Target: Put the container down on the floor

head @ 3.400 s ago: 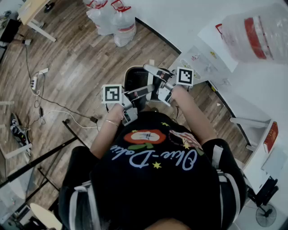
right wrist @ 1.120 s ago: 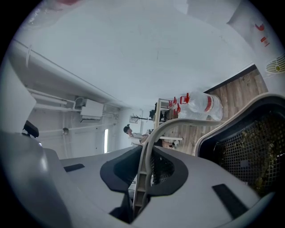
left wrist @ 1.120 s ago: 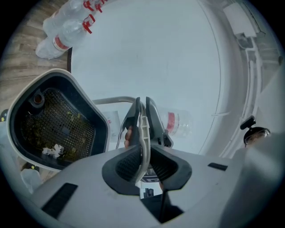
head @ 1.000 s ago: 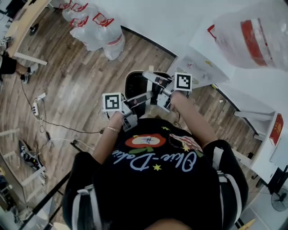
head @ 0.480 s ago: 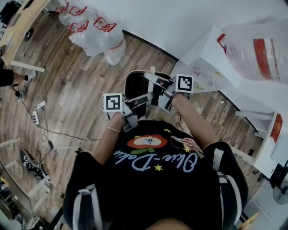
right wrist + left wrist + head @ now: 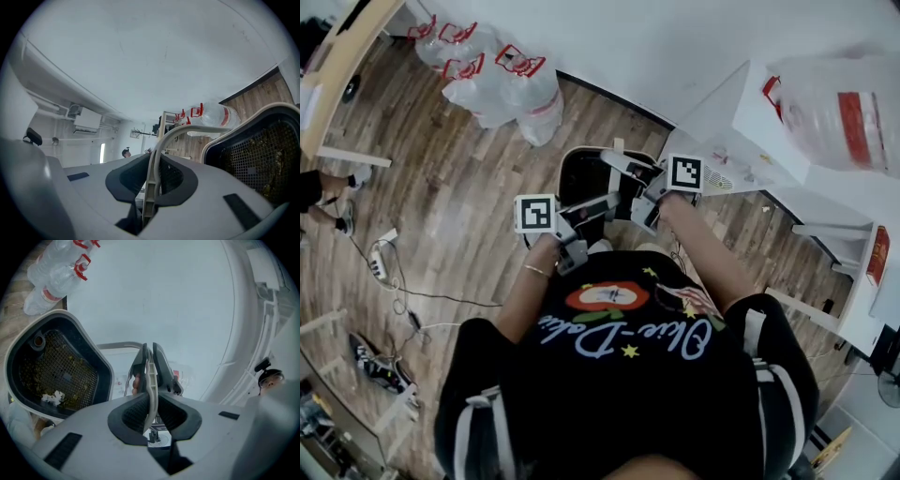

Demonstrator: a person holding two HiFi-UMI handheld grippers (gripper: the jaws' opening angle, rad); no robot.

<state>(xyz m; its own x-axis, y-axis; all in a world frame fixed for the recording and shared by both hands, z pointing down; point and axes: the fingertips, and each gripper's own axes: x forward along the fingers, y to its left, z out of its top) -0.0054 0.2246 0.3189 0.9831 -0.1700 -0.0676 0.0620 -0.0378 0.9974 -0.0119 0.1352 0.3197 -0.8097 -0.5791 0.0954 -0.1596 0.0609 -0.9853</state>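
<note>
Container (image 6: 579,178): black tub with pale rim and mesh liner, carried in the air above wooden floor (image 6: 459,178), near the person's chest, not set down.
Left gripper (image 6: 602,202): jaws clenched on thin pale handle (image 6: 151,380).
Right gripper (image 6: 617,161): jaws likewise clamped on handle.
Water bottles (image 6: 511,75): on floor, far left.

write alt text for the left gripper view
The left gripper has its fingers shut on the thin pale handle of a dark container, which sits at the left with a mesh inside holding a few scraps. Behind are a white wall and, at the top left, clear water bottles with red caps.
</note>
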